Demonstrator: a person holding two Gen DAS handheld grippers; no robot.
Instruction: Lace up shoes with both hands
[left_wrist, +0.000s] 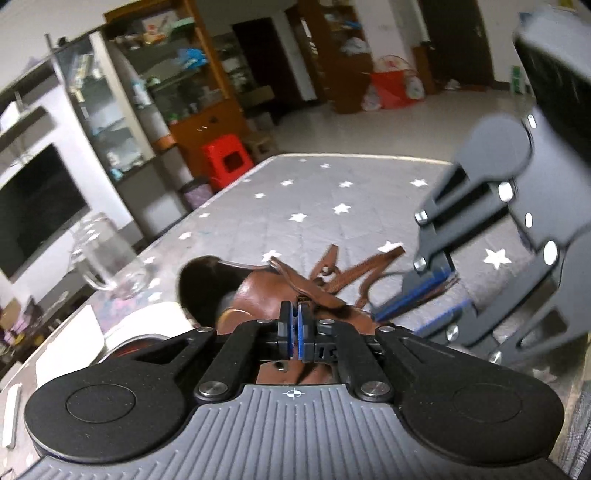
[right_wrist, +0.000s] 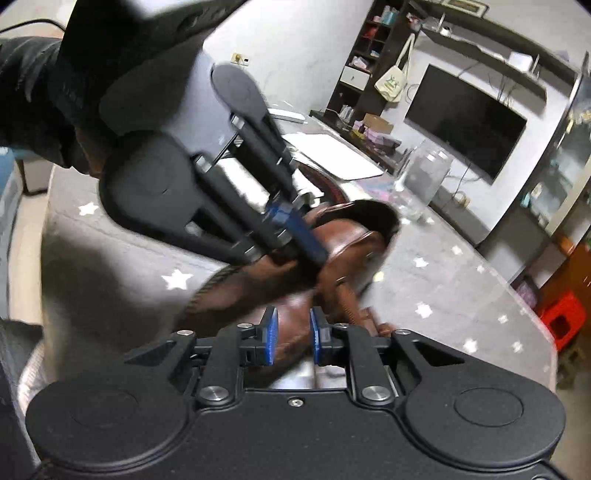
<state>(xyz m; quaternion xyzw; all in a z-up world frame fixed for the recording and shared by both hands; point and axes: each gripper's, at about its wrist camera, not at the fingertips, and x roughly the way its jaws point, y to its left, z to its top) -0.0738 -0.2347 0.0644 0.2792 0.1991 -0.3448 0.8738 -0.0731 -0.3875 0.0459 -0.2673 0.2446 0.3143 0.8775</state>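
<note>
Our two grippers meet over the brown shoe (left_wrist: 258, 291)

Left gripper (left_wrist: 296, 326) is clenched on a lace (left_wrist: 291, 280) just ahead; right gripper (right_wrist: 291, 334), released, straddles the shoe's upper.

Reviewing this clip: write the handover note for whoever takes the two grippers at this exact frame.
Left gripper: blue pads pinched together at the top of the brown leather shoe; whether a lace is caught between them cannot be told.
Right gripper: open, pads apart, hovering just above the shoe, holding nothing.
Shoe: on the grey star-patterned table cover, opening toward the clear glass mug. Flat brown laces lie loose and spread beyond the tongue.
Done: nothing tied; how far the lacing has got is unclear.
Left: grasp a free lace end with the right, then lace and tie.
</note>
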